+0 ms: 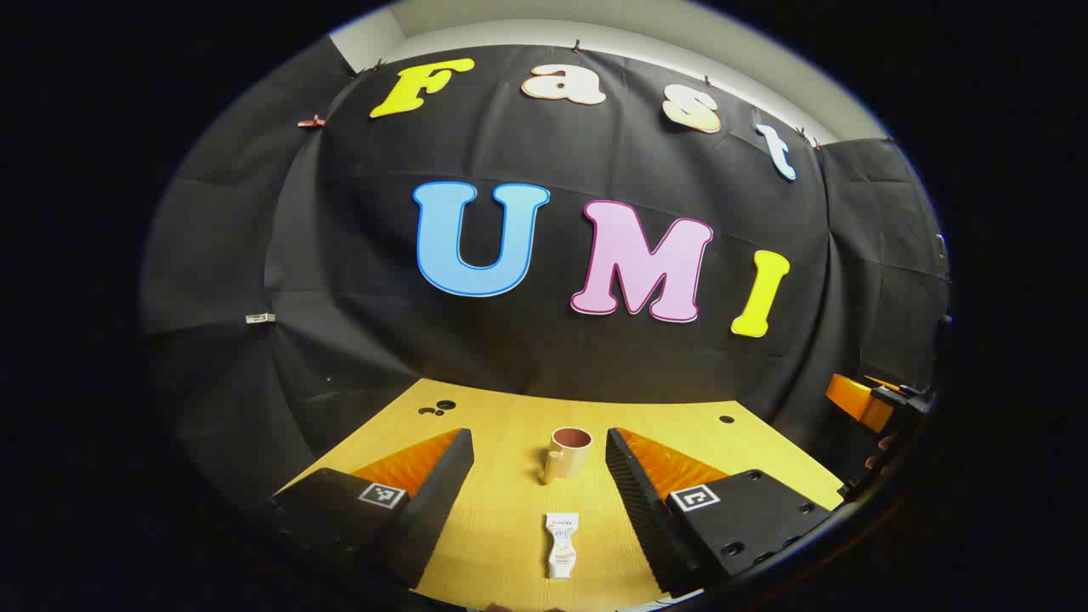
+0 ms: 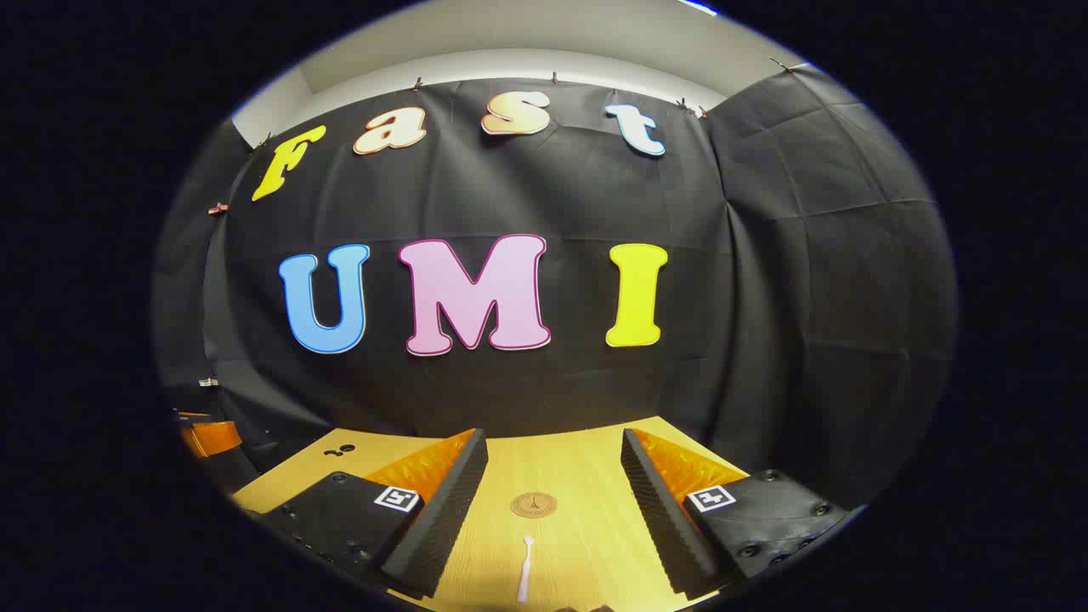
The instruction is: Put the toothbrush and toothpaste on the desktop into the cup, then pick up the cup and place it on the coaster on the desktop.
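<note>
Here the left gripper has its jaws wide apart, the toothpaste lying flat between them and the cup upright beyond. The right gripper is likewise spread, toothbrush between its jaws, coaster just ahead.
</note>
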{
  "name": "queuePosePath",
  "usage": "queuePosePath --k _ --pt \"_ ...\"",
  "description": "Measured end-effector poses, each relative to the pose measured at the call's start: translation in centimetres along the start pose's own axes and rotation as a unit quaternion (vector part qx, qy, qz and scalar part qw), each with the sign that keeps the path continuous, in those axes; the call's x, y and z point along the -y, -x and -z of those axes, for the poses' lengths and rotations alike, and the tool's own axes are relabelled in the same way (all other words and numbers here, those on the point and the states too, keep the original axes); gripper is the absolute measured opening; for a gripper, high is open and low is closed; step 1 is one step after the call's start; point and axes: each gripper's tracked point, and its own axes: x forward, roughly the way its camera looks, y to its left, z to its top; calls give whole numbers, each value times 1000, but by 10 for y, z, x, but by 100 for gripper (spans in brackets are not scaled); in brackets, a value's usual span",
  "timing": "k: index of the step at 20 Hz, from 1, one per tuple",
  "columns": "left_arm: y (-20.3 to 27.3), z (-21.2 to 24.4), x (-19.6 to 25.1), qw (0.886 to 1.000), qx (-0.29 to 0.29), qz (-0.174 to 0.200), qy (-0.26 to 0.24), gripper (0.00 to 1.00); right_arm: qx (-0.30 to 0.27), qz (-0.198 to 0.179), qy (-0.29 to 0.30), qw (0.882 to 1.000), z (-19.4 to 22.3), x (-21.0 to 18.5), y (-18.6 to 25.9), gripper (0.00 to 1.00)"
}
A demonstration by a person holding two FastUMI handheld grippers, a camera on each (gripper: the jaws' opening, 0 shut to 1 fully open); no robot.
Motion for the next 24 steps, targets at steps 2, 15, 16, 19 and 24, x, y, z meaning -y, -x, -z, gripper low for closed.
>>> queuePosePath --k 2,15,16,19,24 --pt "-6 -2 5 1000 1 1 -1 97 -4 1 -3 1000 2 7 -4 100" --pt "-30 10 22 1000 -25 2 9 97 -19 -23 -4 1000 11 18 -25 98" --pt "-34 14 22 999 -32 1 10 98 -21 -27 -3 999 12 18 -27 98" --pt "-44 25 20 998 -58 -6 15 97 -31 -40 2 999 20 16 -35 98" --pt "-64 63 17 993 -114 -13 11 97 -52 -69 3 996 35 9 -55 98"
